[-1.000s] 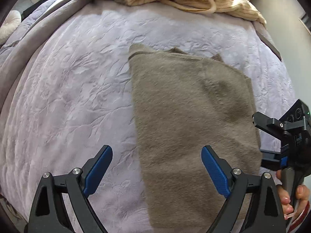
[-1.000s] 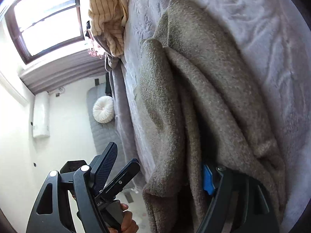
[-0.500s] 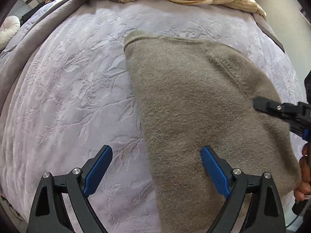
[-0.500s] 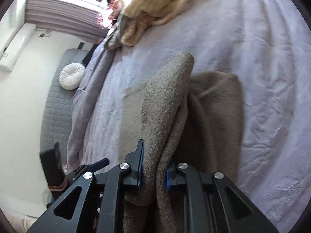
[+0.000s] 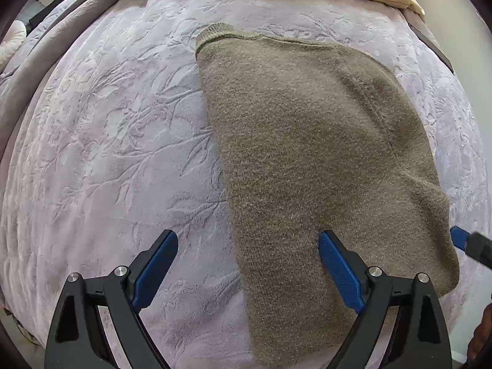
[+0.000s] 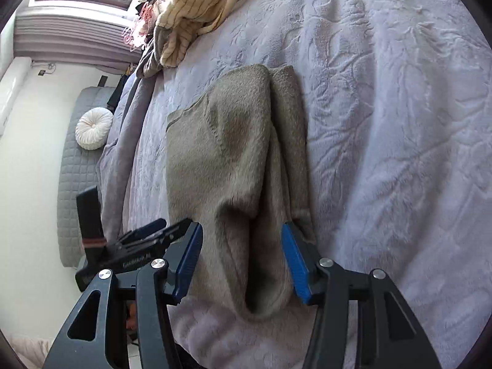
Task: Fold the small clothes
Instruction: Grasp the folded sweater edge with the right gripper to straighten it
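Lying folded on the bedspread (image 5: 101, 141) is a taupe sweater (image 5: 307, 153), a fuzzy knit with a ribbed edge at its far corner. It forms a long, roughly rectangular slab, its left side straight and its right side rounded and bulging where layers are doubled over. The bedspread is pale lilac plush, embossed with a branching leaf pattern.

The left gripper (image 5: 247, 269) points down over the sweater's near end, its jaws spread wide; one blue ribbed pad is over bare bedspread, the other over the knit, nothing pinched between them.

In the right wrist view the right gripper (image 6: 243, 264) is opening, its blue pads standing clear on either side of the sweater's (image 6: 227, 153) soft, rounded fold, which sags between them without being pressed.

At the bed's far edge sits a heap of cream, thin-striped fabric (image 6: 200, 3). A round, pleated white cushion (image 6: 93, 127) rests on a grey quilted mat (image 6: 73, 184) beside the bed.
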A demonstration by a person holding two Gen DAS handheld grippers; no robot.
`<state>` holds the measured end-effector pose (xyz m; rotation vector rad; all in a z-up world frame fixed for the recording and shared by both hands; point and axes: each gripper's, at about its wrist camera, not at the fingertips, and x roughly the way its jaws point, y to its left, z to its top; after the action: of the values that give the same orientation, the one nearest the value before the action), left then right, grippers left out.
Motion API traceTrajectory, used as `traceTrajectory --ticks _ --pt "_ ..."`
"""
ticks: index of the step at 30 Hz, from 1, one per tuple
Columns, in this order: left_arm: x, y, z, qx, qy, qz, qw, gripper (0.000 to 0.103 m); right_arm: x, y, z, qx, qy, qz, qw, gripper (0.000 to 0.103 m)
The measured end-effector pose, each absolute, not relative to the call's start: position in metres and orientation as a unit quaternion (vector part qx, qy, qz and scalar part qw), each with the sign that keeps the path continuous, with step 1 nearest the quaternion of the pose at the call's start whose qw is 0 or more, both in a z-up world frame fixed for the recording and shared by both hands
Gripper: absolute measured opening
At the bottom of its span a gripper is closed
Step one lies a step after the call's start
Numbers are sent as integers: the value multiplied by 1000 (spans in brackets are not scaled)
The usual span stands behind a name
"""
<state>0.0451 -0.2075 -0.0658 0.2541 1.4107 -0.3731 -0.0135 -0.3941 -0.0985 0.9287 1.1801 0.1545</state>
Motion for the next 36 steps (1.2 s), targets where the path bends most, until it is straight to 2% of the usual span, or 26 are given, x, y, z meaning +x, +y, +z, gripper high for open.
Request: traceTrajectory --ticks 6,7,8,9,11,12,13,17,20,21,22,23,26,27,28,30,36 --pt "40 -192 -54 110 642 -169 739 94 -29 -368 -88 365 566 92 733 57" --pt "39 -190 -55 112 643 -168 739 94 -27 -364 -91 357 576 90 730 50" --pt "38 -189 -56 115 643 -168 738 94 -17 -360 -94 346 583 85 730 35" --pt "35 -189 -57 118 644 -167 737 94 -13 -356 -96 331 591 75 732 6" --pt "29 -188 -62 126 644 -168 736 94 -13 -355 -100 312 602 55 733 6" --pt "25 -187 -66 129 645 -168 735 101 -17 -357 -105 313 605 47 730 5" --pt "20 -188 -71 137 648 -162 732 103 -24 -360 -115 316 614 34 723 5" --pt "7 -183 -78 127 656 -162 726 103 -46 -369 -143 385 626 19 678 5" --pt "3 -181 -74 131 653 -162 728 103 -46 -383 -114 403 589 16 701 20" --pt "3 -180 -74 130 654 -163 727 103 -42 -390 -104 403 574 15 712 39" --pt "3 -180 -75 130 656 -163 726 103 -36 -396 -94 403 558 16 725 63" --pt "3 -179 -75 131 656 -163 725 103 -27 -403 -88 404 543 19 736 71" --pt "4 -183 -76 134 656 -161 726 103 18 -410 -93 400 529 26 749 72" --pt "3 -184 -75 135 655 -160 726 103 33 -411 -101 397 533 19 747 70" --pt "3 -185 -73 138 653 -158 728 103 45 -411 -112 400 542 13 739 57" --pt "7 -186 -64 139 645 -153 736 103 67 -409 -138 421 567 13 708 16" --pt "21 -181 -39 105 603 -144 778 103 58 -401 -113 330 572 -21 750 13"
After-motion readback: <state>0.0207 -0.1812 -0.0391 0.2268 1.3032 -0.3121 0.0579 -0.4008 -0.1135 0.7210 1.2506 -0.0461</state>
